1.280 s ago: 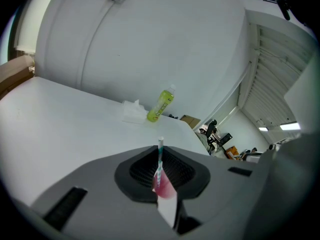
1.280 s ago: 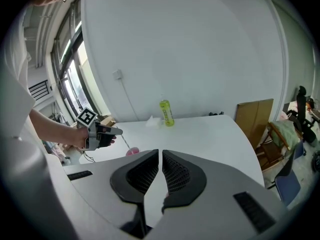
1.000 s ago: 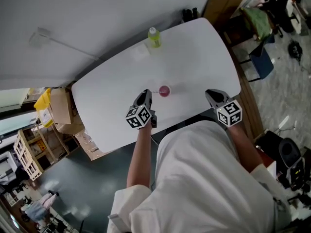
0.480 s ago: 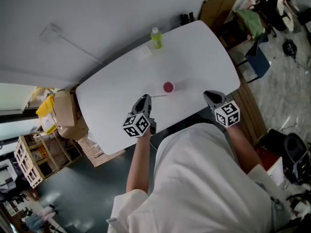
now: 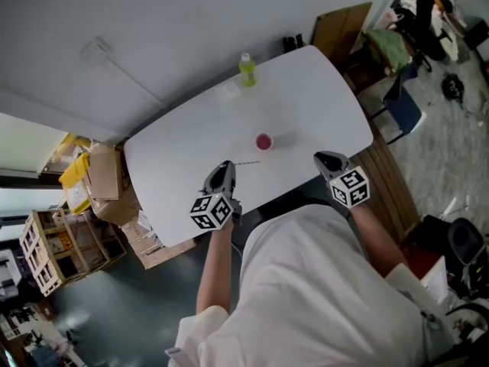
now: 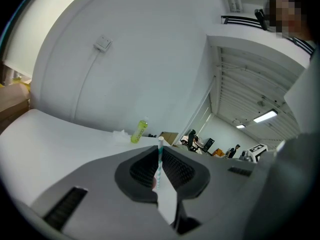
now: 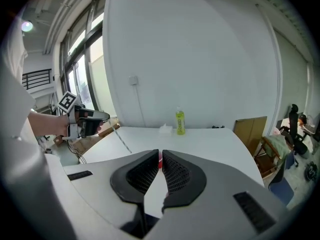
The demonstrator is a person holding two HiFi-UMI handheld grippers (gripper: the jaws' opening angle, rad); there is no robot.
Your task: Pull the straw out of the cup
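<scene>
A small pink cup (image 5: 263,141) stands near the middle of the white table (image 5: 321,82). A thin striped straw (image 5: 244,162) hangs clear of the cup, above the table's near edge. My left gripper (image 5: 227,165) is shut on one end of it. In the left gripper view the straw (image 6: 159,156) stands upright between the pads of that gripper (image 6: 159,154). My right gripper (image 5: 322,159) hovers at the near right edge, shut and empty. The right gripper view shows the cup (image 7: 160,160) through the slit of its jaws (image 7: 160,156), and the straw (image 7: 120,140) slanting down from the left gripper (image 7: 102,117).
A green bottle (image 5: 246,69) and a crumpled tissue (image 5: 227,90) sit at the table's far edge. Cardboard boxes (image 5: 99,174) and a crate lie on the floor at the left. A chair (image 5: 401,102) and a leaning board (image 5: 340,25) stand at the right.
My left gripper has risen and drawn back toward the person, taking the straw out of the cup. The right gripper has drifted back a little.
</scene>
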